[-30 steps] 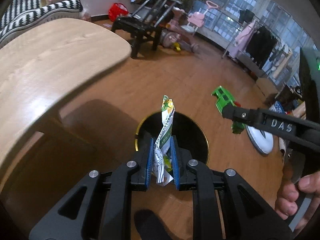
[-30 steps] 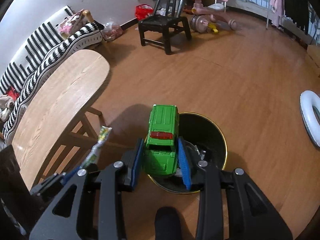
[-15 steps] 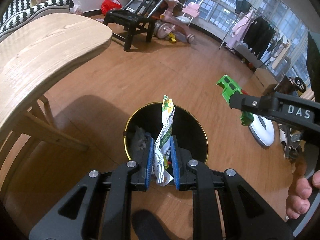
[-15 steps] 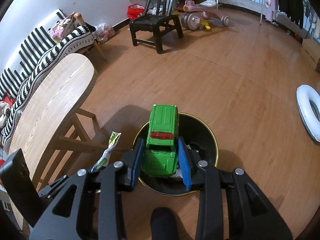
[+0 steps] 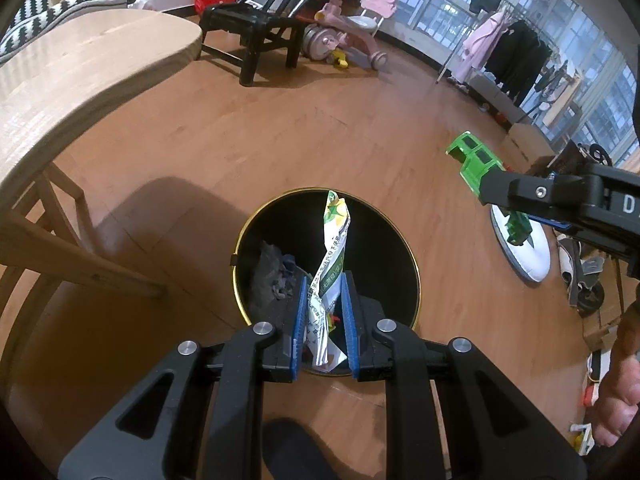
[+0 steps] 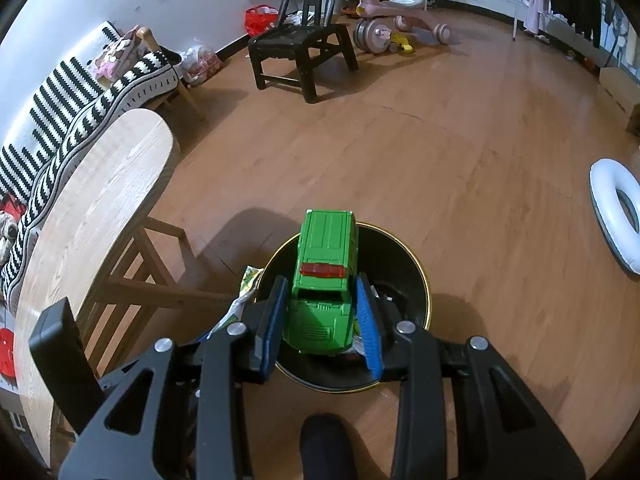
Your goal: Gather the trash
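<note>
Twisted snack wrapper, white and green – pinched between the blue pads of the left claw, jaws nearly together on it. It stands up from the pads toward 12 o'clock, directly over the mouth of the bin. In the right wrist view only its crumpled top shows, at the bin's 9 o'clock rim.

Bin: round, black inside, thin gold rim, standing on the wooden floor. Dark crumpled rubbish lies in it on the 9 o'clock side.

Green toy truck – clamped by its sides in the right claw, jaws part-way apart to the truck's width, red light bar on the roof facing the camera. It hangs over the same bin, nose end pointing to 12 o'clock. From the left wrist view the truck sits at 2 o'clock from the bin, gripped by the black finger of the right claw; a hand shows at the 4 o'clock edge.

Round about: pale wooden surface with slatted legs at 9 o'clock; striped sofa beyond it; black chair at 12 o'clock; pink tricycle behind the chair; white inflatable ring on the floor at 3 o'clock.
</note>
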A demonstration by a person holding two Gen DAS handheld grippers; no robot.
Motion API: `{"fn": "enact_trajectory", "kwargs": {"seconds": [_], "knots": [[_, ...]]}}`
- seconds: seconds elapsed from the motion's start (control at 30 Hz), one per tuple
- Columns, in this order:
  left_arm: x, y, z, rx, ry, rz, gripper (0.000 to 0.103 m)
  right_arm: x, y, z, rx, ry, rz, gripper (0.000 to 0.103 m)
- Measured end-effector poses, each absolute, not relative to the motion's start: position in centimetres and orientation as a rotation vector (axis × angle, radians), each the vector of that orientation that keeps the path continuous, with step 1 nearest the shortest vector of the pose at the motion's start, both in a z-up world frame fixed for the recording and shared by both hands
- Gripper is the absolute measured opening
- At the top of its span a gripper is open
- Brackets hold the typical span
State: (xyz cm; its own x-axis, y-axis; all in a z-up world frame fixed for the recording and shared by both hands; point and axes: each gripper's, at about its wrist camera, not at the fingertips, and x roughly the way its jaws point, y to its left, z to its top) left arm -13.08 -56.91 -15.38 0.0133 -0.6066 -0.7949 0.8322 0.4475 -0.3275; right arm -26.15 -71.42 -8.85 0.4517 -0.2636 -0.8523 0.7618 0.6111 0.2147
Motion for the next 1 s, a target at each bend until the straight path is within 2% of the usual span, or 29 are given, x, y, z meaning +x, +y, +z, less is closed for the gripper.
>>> {"fn": "enact_trajectory", "kwargs": {"seconds": [0.2,0.3,0.33,0.37,0.4,0.47,0.53,0.6,0.7,0.8,1.0], "knots": [[-13.1,-57.7,-16.3,0.273,1.09,-1.162,0.017,-26.3,-71.7,-9.1,0.661,0.888,-0.709,0.035],[-12.9,-57.9,-16.9,0.283,1.098,-1.161,0.02,-26.4,-71.8,-9.2,0.667,0.882,-0.72,0.047],[-12.9,-58.0,-17.0,0.283,1.101,-1.157,0.023,-26.4,-71.7,-9.1,0.668,0.879,-0.72,0.05],[-12.8,-58.1,-17.1,0.28,1.103,-1.152,0.034,-26.4,-71.7,-9.0,0.668,0.875,-0.719,0.051],[-12.7,-58.0,-17.1,0.274,1.103,-1.143,0.05,-26.4,-71.6,-9.0,0.667,0.874,-0.718,0.054],[-12.5,-57.9,-16.9,0.263,1.092,-1.133,0.064,-26.4,-71.4,-8.9,0.666,0.871,-0.715,0.059],[-12.4,-57.5,-16.4,0.254,1.082,-1.129,0.07,-26.2,-71.2,-8.6,0.665,0.864,-0.71,0.068],[-12.1,-56.7,-15.4,0.243,1.062,-1.124,0.081,-25.9,-70.8,-8.0,0.655,0.852,-0.704,0.076],[-11.3,-54.5,-13.5,0.25,1.015,-1.077,0.089,-24.8,-69.6,-6.3,0.617,0.822,-0.688,0.087],[-9.3,-50.9,-10.9,0.24,0.954,-0.975,0.092,-23.2,-67.5,-4.0,0.563,0.771,-0.659,0.091],[-4.4,-40.8,-5.8,0.197,0.852,-0.733,0.094,-19.1,-62.6,-0.4,0.528,0.695,-0.506,0.093]]}}
